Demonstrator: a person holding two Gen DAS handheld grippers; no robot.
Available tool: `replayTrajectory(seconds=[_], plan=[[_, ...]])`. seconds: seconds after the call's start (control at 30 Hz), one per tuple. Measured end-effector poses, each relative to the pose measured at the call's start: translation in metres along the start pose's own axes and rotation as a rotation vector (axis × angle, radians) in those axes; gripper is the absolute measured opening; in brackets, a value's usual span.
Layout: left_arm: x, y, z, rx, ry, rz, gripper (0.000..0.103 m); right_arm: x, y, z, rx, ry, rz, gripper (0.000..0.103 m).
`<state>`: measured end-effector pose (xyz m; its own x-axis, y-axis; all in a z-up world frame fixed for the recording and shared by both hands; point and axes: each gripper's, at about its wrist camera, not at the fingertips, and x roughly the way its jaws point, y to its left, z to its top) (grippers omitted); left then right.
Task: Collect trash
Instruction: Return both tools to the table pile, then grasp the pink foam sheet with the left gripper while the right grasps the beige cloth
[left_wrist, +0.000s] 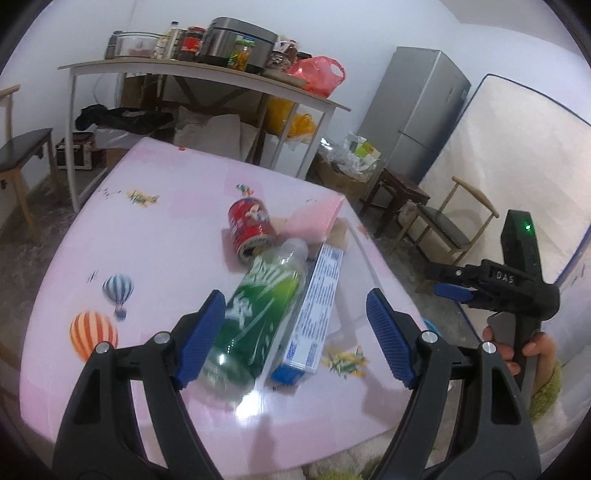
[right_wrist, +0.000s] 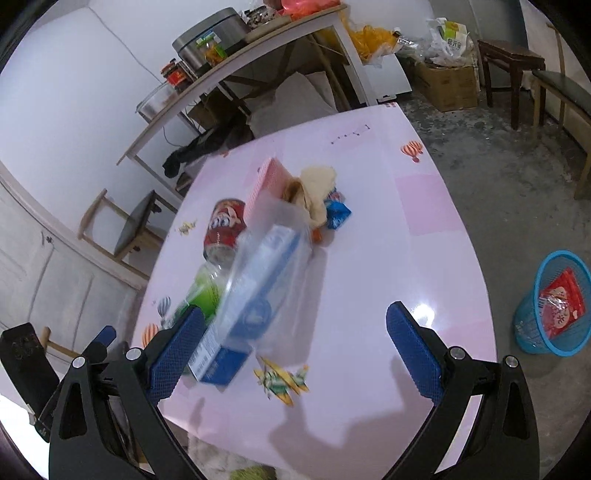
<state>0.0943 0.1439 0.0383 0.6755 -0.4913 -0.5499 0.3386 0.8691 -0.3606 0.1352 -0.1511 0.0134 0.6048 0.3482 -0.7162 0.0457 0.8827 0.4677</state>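
Observation:
A green plastic bottle lies on the pink table, with a blue-white toothpaste box beside it and a red can beyond. My left gripper is open, its jaws around the bottle and box. My right gripper is open above the table, its left finger next to the box. The can, a pink box, crumpled paper and a blue wrapper lie further on. The right gripper also shows in the left wrist view.
A blue mesh bin with a red wrapper inside stands on the floor right of the table. Behind are a cluttered side table, a fridge, a mattress, chairs and a cardboard box.

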Motion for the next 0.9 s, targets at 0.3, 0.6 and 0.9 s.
replayTrajectory(seconds=[0.3, 0.6, 0.9], plan=[[0.07, -0.009, 0.077, -0.001, 0.13, -0.157, 0.067, 0.021, -0.013, 0.04, 0.091, -0.032, 0.03, 0.087], [0.171, -0.044, 0.107, 0.064, 0.299, -0.102, 0.06, 0.037, -0.051, 0.066, 0.205, -0.022, 0.066, 0.079], [0.236, -0.068, 0.118, 0.141, 0.353, 0.008, 0.062, 0.065, -0.068, 0.081, 0.266, 0.022, 0.13, 0.076]])
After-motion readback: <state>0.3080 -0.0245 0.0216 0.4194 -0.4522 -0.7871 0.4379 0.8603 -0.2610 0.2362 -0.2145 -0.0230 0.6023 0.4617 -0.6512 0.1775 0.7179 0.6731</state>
